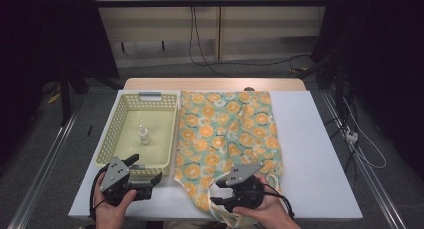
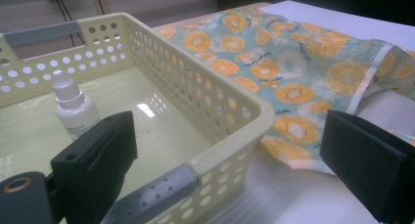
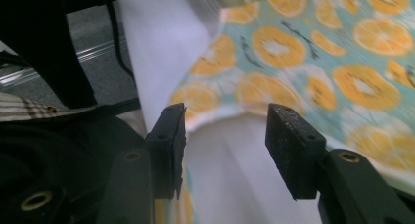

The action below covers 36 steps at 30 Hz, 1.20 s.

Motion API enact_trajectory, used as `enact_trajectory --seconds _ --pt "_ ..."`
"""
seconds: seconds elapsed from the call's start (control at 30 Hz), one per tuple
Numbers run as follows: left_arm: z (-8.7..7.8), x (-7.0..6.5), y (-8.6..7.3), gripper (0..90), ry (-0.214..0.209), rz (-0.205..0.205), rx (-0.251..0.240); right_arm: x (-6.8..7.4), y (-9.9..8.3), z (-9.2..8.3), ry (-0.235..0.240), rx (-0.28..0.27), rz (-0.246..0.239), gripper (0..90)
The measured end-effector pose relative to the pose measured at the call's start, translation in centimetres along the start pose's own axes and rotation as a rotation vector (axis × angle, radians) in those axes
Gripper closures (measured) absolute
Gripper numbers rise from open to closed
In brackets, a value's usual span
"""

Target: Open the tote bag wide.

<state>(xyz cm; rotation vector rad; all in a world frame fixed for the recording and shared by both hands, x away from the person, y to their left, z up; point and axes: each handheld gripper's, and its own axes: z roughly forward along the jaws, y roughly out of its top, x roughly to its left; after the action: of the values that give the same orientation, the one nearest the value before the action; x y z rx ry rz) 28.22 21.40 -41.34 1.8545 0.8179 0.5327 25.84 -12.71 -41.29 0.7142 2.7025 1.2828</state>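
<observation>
High view: the right hand-held gripper (image 1: 227, 198) lies low over the near hem of the orange-print cloth (image 1: 225, 134) on the tabletop (image 1: 315, 154), its jaws half apart and empty. The left hand-held gripper (image 1: 145, 176), jaws wide apart, rests at the basket's (image 1: 116, 124) near rim.

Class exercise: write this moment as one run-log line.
left gripper: open, at basket | right gripper: open, at orange-print garment edge | dropper bottle: in basket

Grey floor (image 1: 50, 124), beige panelled wall (image 1: 160, 24)
</observation>
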Motion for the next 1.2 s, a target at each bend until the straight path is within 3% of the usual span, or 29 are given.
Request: enact_trajectory --seconds 0.27,0.4,0.63,0.87,1.2 --pt "0.0 0.0 0.0 6.4 0.001 0.002 0.002 1.0 0.7 3.3 0.070 0.065 -0.043 51.1" --pt "0.1 0.0 0.0 6.4 -0.001 0.002 0.007 0.8 0.3 4.0 0.042 0.092 -0.060 54.0" --pt "0.1 0.0 0.0 6.4 -0.001 0.001 0.007 0.3 -0.2 4.5 0.054 0.120 -0.047 80.3" --pt "0.1 0.1 0.0 6.4 -0.002 -0.001 0.008 -0.4 0.1 3.6 0.057 0.076 -0.009 90.0" --pt "0.2 0.1 0.0 6.4 -0.002 0.004 0.014 -2.2 1.6 1.4 0.036 -0.025 0.036 90.0"
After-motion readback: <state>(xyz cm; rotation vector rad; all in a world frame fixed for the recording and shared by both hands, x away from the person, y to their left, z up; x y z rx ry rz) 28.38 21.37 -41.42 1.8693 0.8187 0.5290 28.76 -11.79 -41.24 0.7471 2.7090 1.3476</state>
